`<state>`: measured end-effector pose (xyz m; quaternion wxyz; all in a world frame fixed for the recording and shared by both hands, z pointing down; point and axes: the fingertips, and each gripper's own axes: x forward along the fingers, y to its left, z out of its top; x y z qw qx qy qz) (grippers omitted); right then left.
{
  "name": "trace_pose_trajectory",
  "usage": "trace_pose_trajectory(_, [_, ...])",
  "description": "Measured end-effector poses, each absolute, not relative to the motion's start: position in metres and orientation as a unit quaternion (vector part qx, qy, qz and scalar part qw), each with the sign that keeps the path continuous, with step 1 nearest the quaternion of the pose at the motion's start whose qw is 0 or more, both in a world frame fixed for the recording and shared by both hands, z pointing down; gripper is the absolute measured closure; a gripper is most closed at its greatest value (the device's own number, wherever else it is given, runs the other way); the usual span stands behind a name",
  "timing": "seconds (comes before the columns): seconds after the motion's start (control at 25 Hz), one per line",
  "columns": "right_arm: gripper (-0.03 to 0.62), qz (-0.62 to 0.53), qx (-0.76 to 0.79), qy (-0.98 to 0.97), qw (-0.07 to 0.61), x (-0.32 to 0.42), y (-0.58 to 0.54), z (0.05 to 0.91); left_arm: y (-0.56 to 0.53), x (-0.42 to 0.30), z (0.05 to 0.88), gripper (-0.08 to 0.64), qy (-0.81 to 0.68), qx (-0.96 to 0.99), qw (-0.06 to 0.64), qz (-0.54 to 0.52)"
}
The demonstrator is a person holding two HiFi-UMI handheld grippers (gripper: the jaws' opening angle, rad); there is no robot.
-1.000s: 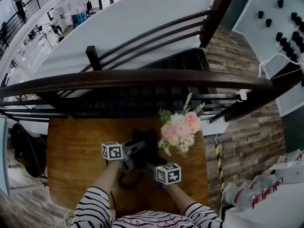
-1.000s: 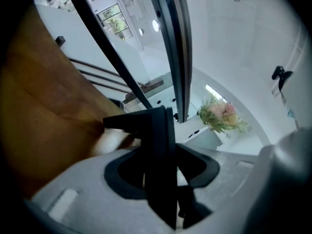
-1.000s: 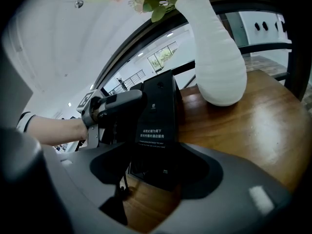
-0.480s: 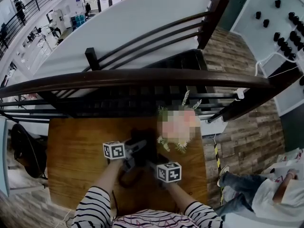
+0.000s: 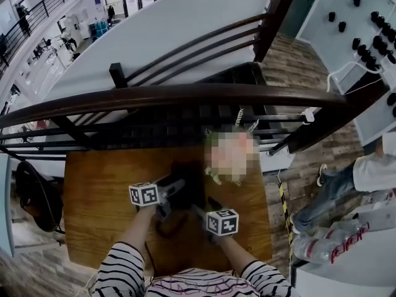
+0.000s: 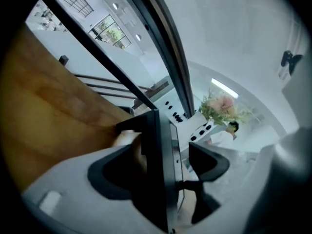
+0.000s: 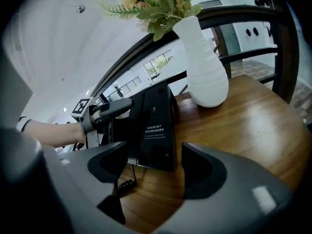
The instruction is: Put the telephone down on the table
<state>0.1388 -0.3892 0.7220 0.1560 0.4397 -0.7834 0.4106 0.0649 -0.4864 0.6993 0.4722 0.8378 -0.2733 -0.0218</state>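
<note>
Since a second ago, the jaws of the left tongs [image 6: 163,162] have been opened to their widest. The thin edge of the black telephone [image 7: 153,126] is seen between them, with a clear gap to the pad on one side. The jaws of the right tongs [image 7: 157,164] have likewise been spread fully apart, and the telephone's lower end is framed between them but not pressed. The telephone is left standing on the wooden surface [image 5: 99,190], just beside a white vase [image 7: 204,67] of flowers, gripped by neither tongs.
</note>
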Motion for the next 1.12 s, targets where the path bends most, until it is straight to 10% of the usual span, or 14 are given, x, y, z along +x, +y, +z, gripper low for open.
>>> trace_pose_trajectory(1.12, [0.399, 0.323, 0.558, -0.763, 0.057, 0.088, -0.236, 0.633, -0.291, -0.041, 0.578, 0.369, -0.300, 0.912, 0.277, -0.043])
